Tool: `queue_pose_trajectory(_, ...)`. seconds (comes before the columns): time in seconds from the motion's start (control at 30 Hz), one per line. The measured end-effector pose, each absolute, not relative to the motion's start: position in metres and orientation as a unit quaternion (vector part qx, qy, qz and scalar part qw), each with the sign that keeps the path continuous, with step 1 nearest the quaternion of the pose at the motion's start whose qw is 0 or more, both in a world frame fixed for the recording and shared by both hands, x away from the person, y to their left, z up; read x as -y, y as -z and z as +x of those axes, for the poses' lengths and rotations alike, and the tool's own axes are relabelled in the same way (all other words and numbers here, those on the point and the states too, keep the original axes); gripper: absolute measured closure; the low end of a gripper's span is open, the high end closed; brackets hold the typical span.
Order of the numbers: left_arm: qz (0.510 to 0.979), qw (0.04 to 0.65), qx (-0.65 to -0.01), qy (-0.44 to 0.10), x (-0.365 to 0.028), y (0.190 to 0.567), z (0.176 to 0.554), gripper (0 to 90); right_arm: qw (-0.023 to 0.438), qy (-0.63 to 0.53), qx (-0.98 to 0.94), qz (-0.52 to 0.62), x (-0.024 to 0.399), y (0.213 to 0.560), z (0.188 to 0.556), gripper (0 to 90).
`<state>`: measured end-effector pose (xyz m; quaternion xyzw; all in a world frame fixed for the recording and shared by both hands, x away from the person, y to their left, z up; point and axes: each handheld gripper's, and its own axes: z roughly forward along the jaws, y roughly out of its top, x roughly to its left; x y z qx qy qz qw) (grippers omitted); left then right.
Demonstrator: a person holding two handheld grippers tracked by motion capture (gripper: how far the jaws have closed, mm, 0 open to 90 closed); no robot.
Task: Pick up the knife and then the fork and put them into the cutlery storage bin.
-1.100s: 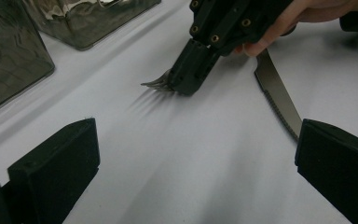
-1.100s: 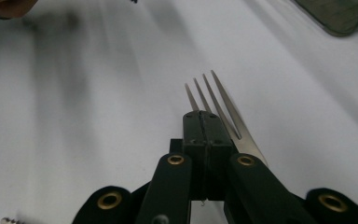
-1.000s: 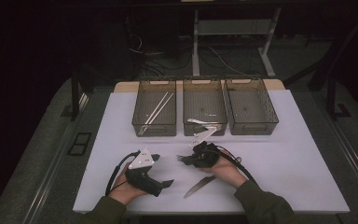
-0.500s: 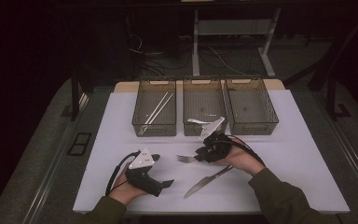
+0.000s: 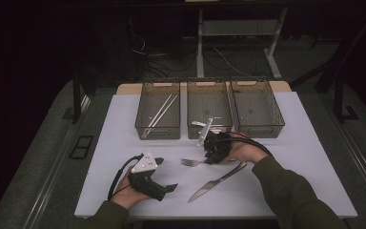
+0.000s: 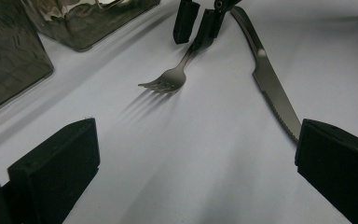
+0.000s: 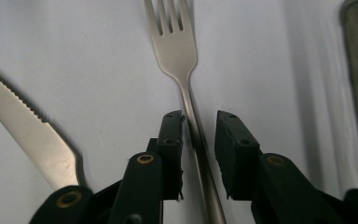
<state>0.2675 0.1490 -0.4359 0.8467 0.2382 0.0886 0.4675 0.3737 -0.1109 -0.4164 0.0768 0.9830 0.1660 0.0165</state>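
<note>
Fork (image 7: pixel 182 60) handle between the slightly parted right claw (image 7: pixel 199 135) pads, against one, ungripped.

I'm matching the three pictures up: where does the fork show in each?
High view: the fork lies on the white table, centre, left of the right gripper.
Left gripper view: upper centre, tines toward the camera.
Right gripper view: top centre, its handle between the open jaws.
Shared landmark: the knife beside it.
</note>
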Motion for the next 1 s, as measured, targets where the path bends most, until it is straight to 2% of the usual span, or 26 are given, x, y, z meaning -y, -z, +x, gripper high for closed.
queue_pose_trajectory(0.53, 0.848, 0.465, -0.237, -0.088, -0.148, 0.436, 0.267, 0.0, 0.024, -0.102, -0.994, 0.025, 0.095, 0.419, 0.370, 84.3)
queue_pose_trajectory(1.0, 0.847, 0.467, -0.238, -0.088, -0.149, 0.436, 0.267, 0.0, 0.030, -0.136, -0.990, 0.033, 0.104, 0.415, 0.370, 85.1)
